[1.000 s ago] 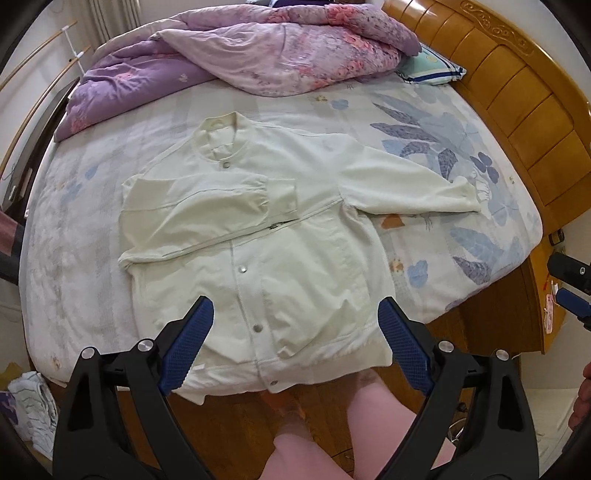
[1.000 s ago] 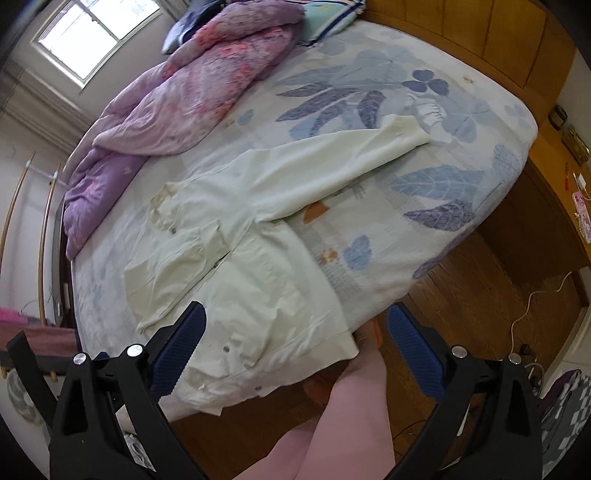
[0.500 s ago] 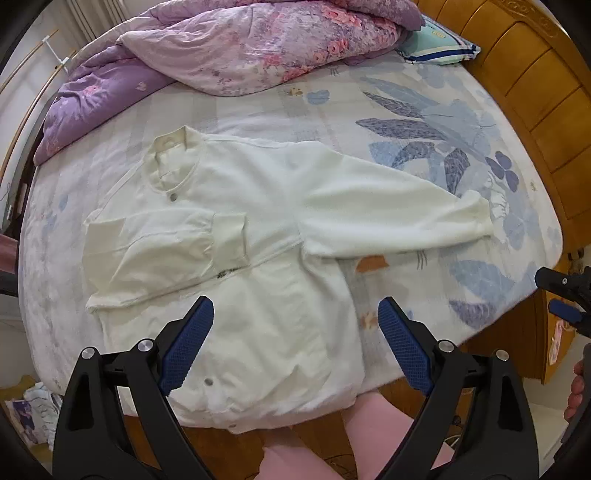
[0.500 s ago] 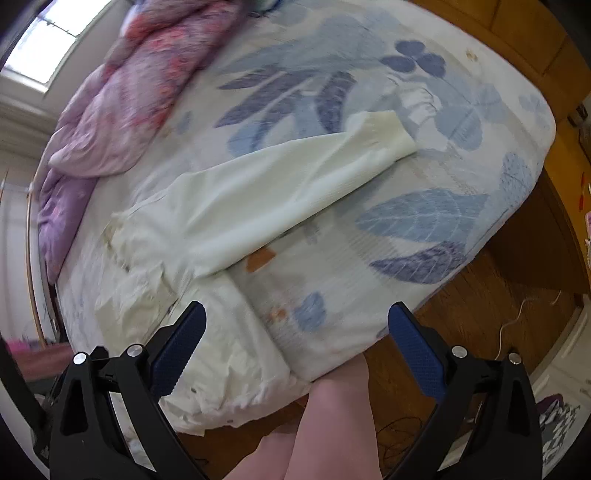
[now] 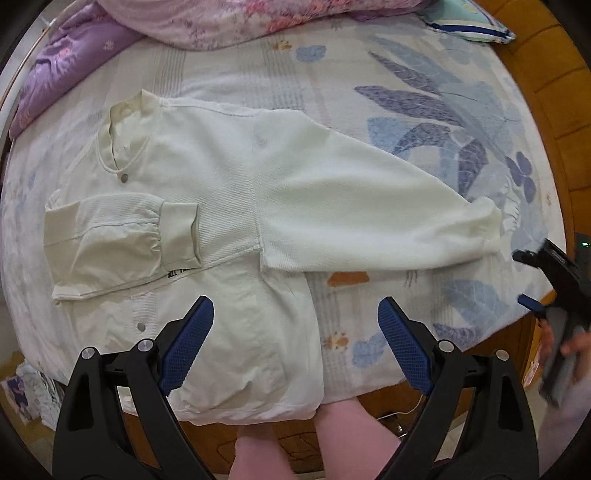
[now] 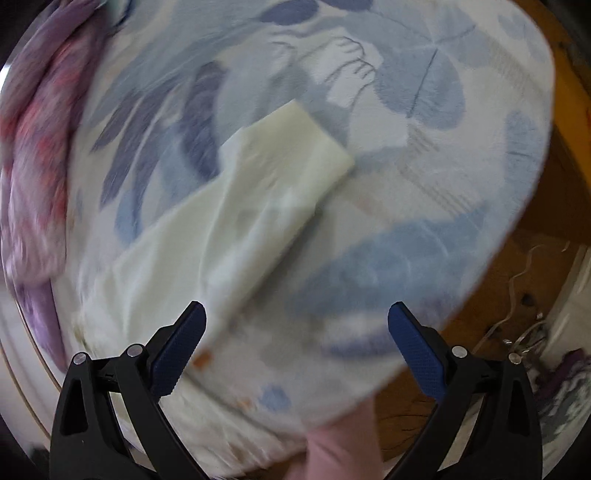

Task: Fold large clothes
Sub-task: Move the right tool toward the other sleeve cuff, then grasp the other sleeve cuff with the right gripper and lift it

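Observation:
A cream snap-button jacket (image 5: 221,206) lies face up on the bed. Its left sleeve (image 5: 122,236) is folded across the chest. Its right sleeve (image 5: 369,210) lies stretched out to the right, cuff (image 5: 484,229) near the bed's right edge. My left gripper (image 5: 295,343) is open and empty above the jacket's lower right front. My right gripper (image 6: 295,343) is open and empty, above the stretched sleeve (image 6: 236,229), whose cuff (image 6: 310,147) lies ahead of it; the view is blurred. The right gripper also shows at the far right of the left wrist view (image 5: 532,280).
A purple and pink quilt (image 5: 184,22) is heaped at the bed's far side with a striped pillow (image 5: 469,26). A wooden headboard (image 5: 554,74) runs along the right. The bed's near edge (image 5: 369,391) drops to a wooden floor with cables (image 6: 524,325). My legs (image 5: 332,435) stand against the bed.
Both grippers have moved forward and lower over the bed. The right gripper has swung toward the stretched-out sleeve, which now fills its view. The jacket has not moved.

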Demonstrator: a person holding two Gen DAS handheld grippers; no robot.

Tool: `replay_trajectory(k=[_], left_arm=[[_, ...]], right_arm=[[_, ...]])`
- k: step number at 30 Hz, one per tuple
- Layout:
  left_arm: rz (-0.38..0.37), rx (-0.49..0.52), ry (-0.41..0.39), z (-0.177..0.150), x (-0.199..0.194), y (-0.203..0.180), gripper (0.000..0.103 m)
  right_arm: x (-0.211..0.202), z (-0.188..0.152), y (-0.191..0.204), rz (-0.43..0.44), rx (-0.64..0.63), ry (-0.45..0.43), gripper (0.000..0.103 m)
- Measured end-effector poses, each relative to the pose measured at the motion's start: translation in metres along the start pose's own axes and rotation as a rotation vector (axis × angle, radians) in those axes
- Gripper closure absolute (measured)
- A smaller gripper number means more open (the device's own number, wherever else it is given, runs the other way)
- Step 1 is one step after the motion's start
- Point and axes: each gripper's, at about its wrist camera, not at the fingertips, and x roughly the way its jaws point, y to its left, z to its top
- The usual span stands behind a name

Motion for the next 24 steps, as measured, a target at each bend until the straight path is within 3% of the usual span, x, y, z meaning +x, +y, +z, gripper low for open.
replay_trajectory(k=[4, 7, 13, 15, 17, 18, 21, 22, 24], left_arm=[[0.023, -0.028, 0.041, 0.018, 0.02, 0.002, 0.012], [0.058, -0.031, 0.049, 0.031, 0.029, 0.004, 0.012], [0.111, -0.044, 0.065, 0.043, 0.045, 0.016, 0.012], [0.117, -0.056, 0.066, 0.046, 0.049, 0.021, 0.012], [0.131, -0.07, 0.052, 0.049, 0.051, 0.026, 0.013], [0.131, -0.077, 0.049, 0.05, 0.053, 0.028, 0.017], [0.101, -0.084, 0.055, 0.056, 0.06, 0.032, 0.034], [0.108, -0.082, 0.055, 0.058, 0.063, 0.032, 0.036], [0.099, -0.072, 0.046, 0.063, 0.067, 0.031, 0.052]], right_arm=[[0.05, 0.046, -0.022, 0.108, 0.18, 0.055, 0.008], [0.085, 0.061, -0.04, 0.199, 0.341, 0.107, 0.008], [0.088, 0.068, -0.042, 0.163, 0.443, 0.12, 0.011], [0.076, 0.065, -0.037, 0.197, 0.425, 0.068, 0.036], [0.06, 0.064, -0.03, 0.212, 0.356, 0.006, 0.081], [0.053, 0.064, -0.027, 0.204, 0.319, -0.019, 0.091], [0.029, 0.063, -0.015, 0.12, 0.235, -0.088, 0.095], [0.016, 0.061, -0.01, 0.123, 0.208, -0.118, 0.095], [-0.005, 0.057, -0.002, 0.138, 0.18, -0.158, 0.095]])
